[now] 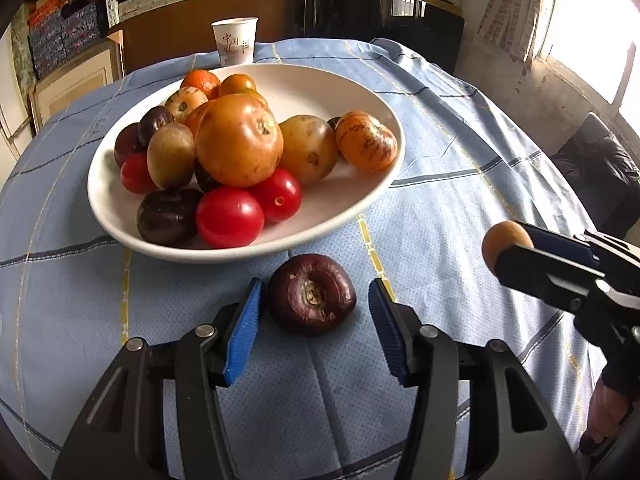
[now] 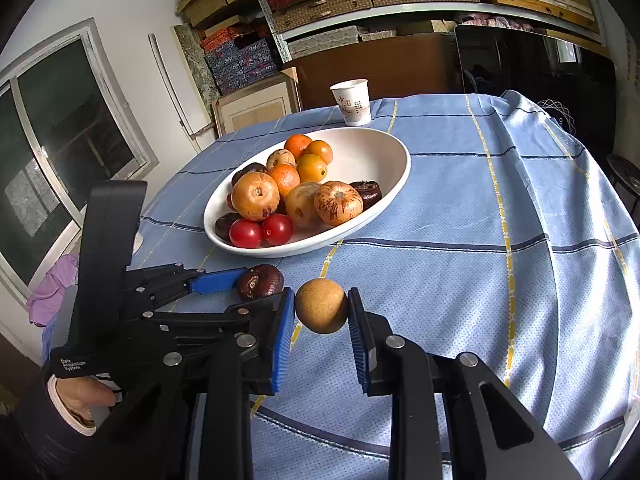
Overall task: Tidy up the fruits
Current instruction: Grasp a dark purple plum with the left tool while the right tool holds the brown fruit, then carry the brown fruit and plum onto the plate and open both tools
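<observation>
A dark purple fruit (image 1: 312, 294) lies on the blue cloth just in front of a white oval bowl (image 1: 352, 92). My left gripper (image 1: 314, 304) is open, its blue pads on either side of this fruit, apart from it. The fruit also shows in the right wrist view (image 2: 260, 281). My right gripper (image 2: 321, 307) is shut on a small tan round fruit (image 2: 321, 306) and holds it above the cloth, right of the left gripper (image 2: 256, 286). The bowl (image 2: 372, 148) holds several orange, red, yellow and purple fruits.
A white paper cup (image 1: 235, 41) stands behind the bowl near the table's far edge; it also shows in the right wrist view (image 2: 353, 102). The blue checked tablecloth (image 2: 500, 208) covers the round table. Shelves with boxes stand behind.
</observation>
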Motion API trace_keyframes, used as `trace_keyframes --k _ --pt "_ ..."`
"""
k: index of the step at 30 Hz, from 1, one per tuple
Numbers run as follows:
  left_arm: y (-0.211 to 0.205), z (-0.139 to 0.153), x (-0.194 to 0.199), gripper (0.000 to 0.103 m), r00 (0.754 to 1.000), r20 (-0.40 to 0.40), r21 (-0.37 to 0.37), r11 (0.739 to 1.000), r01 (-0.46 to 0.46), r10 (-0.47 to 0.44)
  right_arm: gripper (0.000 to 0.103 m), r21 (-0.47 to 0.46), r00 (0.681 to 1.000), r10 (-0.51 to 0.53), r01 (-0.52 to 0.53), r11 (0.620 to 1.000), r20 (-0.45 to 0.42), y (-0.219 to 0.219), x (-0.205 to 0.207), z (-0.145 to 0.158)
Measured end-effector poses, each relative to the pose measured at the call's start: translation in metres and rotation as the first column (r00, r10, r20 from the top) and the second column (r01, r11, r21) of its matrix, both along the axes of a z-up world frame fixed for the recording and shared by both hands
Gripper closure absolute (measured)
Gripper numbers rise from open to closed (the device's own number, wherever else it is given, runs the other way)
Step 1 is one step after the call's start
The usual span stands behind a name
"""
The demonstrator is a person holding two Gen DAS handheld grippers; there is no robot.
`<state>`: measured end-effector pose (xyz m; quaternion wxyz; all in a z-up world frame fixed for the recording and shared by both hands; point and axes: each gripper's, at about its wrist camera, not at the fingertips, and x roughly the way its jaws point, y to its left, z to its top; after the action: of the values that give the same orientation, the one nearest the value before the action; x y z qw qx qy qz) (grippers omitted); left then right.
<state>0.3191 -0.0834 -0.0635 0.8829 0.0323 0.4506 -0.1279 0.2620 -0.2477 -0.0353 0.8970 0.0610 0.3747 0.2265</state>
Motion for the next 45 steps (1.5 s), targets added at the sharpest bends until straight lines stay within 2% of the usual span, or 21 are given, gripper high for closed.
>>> trace_keyframes --k 3,9,12,16,19,23,27,31,35,40,41,42,43,45 --pt "0.001 0.001 0.0 0.061 1.0 0.01 0.014 1.0 -0.007 0.007 0.076 -0.002 1.0 -0.003 0.003 1.0 0.001 -0.001 0.0 0.0" --pt "0.007 0.006 -0.013 0.061 1.0 0.006 -0.037 0.999 0.004 -0.004 0.076 -0.01 1.0 -0.012 0.011 1.0 -0.01 -0.001 0.001 -0.004" --pt "0.012 0.017 -0.028 0.061 0.999 0.035 -0.048 0.999 0.016 -0.015 0.076 -0.016 1.0 -0.001 0.001 1.0 -0.004 0.002 0.0 -0.006" --pt "0.032 0.051 -0.034 0.061 0.991 0.131 -0.054 0.998 0.018 -0.011 0.076 0.021 0.999 0.021 -0.022 1.0 0.04 0.004 0.006 0.0" --pt "0.046 0.076 -0.01 0.061 0.983 0.179 -0.058 0.998 -0.022 0.032 0.076 0.053 0.996 0.001 -0.006 0.999 0.089 0.008 0.021 0.015" --pt "0.058 0.091 0.038 0.061 0.976 0.198 -0.073 0.994 -0.082 0.095 0.076 0.063 0.99 -0.049 0.041 0.997 0.131 0.017 0.063 0.031" --pt "0.066 0.086 0.077 0.061 0.975 0.178 -0.053 0.991 -0.126 0.133 0.076 0.084 0.994 -0.066 0.058 0.995 0.092 0.024 0.11 0.024" --pt "0.07 0.078 0.1 0.061 0.974 0.171 -0.046 0.989 -0.143 0.149 0.076 0.095 0.995 -0.063 0.056 0.994 0.072 0.028 0.138 0.017" --pt "0.068 0.069 0.117 0.061 0.972 0.169 -0.009 0.987 -0.161 0.161 0.076 0.091 0.997 -0.045 0.039 0.995 0.056 0.036 0.155 0.012" --pt "0.064 0.063 0.128 0.061 0.973 0.165 0.015 0.986 -0.164 0.159 0.075 0.043 0.998 -0.023 0.021 0.999 0.061 0.047 0.162 0.01" --pt "0.063 0.063 0.128 0.06 0.974 0.163 0.024 0.986 -0.164 0.158 0.072 0.03 0.998 -0.017 0.015 0.999 0.062 0.048 0.161 0.01" --pt "0.062 0.064 0.126 0.047 0.972 0.169 0.037 0.984 -0.173 0.164 0.059 0.023 0.998 -0.013 0.012 1.0 0.066 0.05 0.159 0.012" --pt "0.062 0.066 0.122 0.029 0.967 0.183 0.05 0.981 -0.187 0.175 0.054 0.019 0.997 -0.014 0.013 1.0 0.076 0.05 0.154 0.015" --pt "0.062 0.076 0.109 0.016 0.952 0.233 0.079 0.972 -0.22 0.197 0.048 0.017 0.994 -0.018 0.017 1.0 0.107 0.049 0.145 0.026"
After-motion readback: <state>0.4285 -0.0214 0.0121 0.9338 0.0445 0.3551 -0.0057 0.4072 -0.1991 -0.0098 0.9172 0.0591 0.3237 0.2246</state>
